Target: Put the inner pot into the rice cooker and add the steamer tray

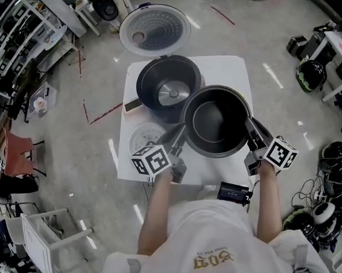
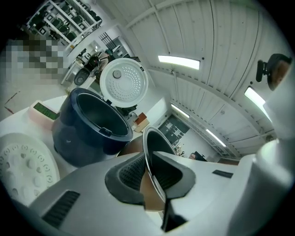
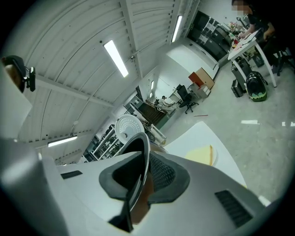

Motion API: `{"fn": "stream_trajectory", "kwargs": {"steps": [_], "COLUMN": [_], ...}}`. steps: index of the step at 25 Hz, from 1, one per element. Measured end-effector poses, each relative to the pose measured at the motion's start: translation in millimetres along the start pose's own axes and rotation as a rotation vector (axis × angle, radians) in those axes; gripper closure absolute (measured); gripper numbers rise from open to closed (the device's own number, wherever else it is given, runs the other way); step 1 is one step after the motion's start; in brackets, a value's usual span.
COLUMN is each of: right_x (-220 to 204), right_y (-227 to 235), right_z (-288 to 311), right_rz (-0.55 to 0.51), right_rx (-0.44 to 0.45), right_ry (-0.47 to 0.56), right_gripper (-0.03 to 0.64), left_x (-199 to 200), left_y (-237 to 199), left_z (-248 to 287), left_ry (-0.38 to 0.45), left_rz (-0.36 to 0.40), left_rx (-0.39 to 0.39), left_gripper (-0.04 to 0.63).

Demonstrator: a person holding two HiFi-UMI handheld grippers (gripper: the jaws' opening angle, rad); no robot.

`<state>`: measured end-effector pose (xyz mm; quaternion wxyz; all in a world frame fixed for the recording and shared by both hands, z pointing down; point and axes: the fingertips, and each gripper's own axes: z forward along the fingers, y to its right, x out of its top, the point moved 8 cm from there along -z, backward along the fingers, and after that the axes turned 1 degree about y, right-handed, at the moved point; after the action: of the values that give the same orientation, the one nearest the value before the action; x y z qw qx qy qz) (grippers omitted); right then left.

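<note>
Both grippers hold the dark inner pot (image 1: 214,120) in the air above the white table (image 1: 232,71), just in front and right of the open rice cooker (image 1: 169,87). My left gripper (image 1: 181,135) is shut on the pot's left rim (image 2: 152,154). The right gripper (image 1: 249,127) is shut on the right rim (image 3: 142,170). In both gripper views the thin metal rim runs between the ribbed pads. The cooker's lid (image 1: 154,30) stands open behind the empty body (image 2: 87,126). A white perforated steamer tray (image 1: 146,137) lies on the table left of the pot.
A small flat block with a green label (image 2: 44,110) lies beside the cooker on its left. A pale yellow flat piece (image 3: 203,156) rests on the table under the pot's right side. A black device (image 1: 232,191) hangs at the front edge. Helmets (image 1: 334,152) and shelving crowd the floor.
</note>
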<state>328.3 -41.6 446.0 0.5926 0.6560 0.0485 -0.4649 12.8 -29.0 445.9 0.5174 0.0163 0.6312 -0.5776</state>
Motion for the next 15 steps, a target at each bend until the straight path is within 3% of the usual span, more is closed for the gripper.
{"fn": "stream_trajectory", "kwargs": {"steps": [5, 15], "right_x": [19, 48], "right_y": [-13, -51], "right_z": [8, 9], "right_rz": [-0.005, -0.027], "right_rx": [0.031, 0.031], "right_ry": [0.039, 0.141], "right_gripper": [0.558, 0.561], "left_x": [18, 65], "left_y": [4, 16], "left_z": [4, 12], "left_ry": [0.021, 0.030], "left_rz": [-0.040, -0.027], "left_rx": [-0.047, -0.165], "left_gripper": [0.526, 0.526]}}
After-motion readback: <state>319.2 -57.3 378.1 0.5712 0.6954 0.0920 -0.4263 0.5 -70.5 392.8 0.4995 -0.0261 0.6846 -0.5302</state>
